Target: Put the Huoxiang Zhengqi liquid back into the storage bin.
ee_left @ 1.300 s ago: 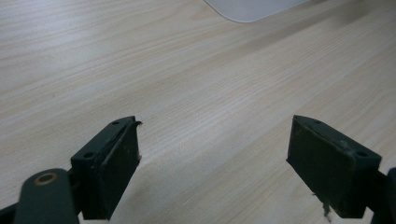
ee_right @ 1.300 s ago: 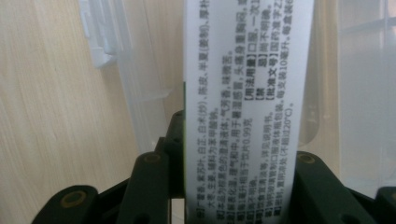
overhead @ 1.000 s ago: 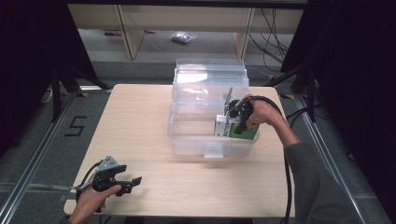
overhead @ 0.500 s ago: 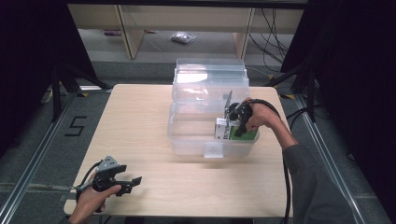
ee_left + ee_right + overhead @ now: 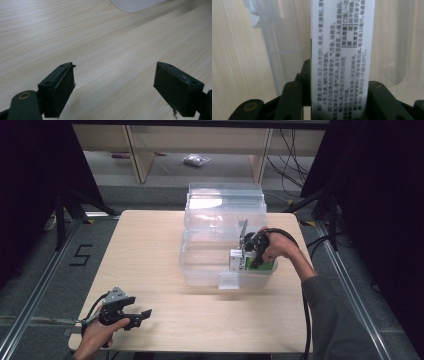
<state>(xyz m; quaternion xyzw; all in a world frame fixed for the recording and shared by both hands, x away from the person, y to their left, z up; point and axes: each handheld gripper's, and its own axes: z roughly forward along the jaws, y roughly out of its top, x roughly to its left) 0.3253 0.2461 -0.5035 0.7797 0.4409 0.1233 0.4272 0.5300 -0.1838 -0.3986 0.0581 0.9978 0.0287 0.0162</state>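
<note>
Little moved since the earlier frame — your right hand-held gripper [image 5: 248,254] stayed clamped on the white-and-green box [image 5: 239,261] inside the clear bin [image 5: 200,265], frame centre; your left hand-held gripper [image 5: 139,316] rested wide open, empty, lower left on the surface [image 5: 150,245].

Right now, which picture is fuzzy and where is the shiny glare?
In the right gripper view the white box fills the middle, its print soft and slightly blurred; in the high view glare whitens the clear bin at its far end; in the left gripper view the wooden table looks sharp, evenly lit.
</note>
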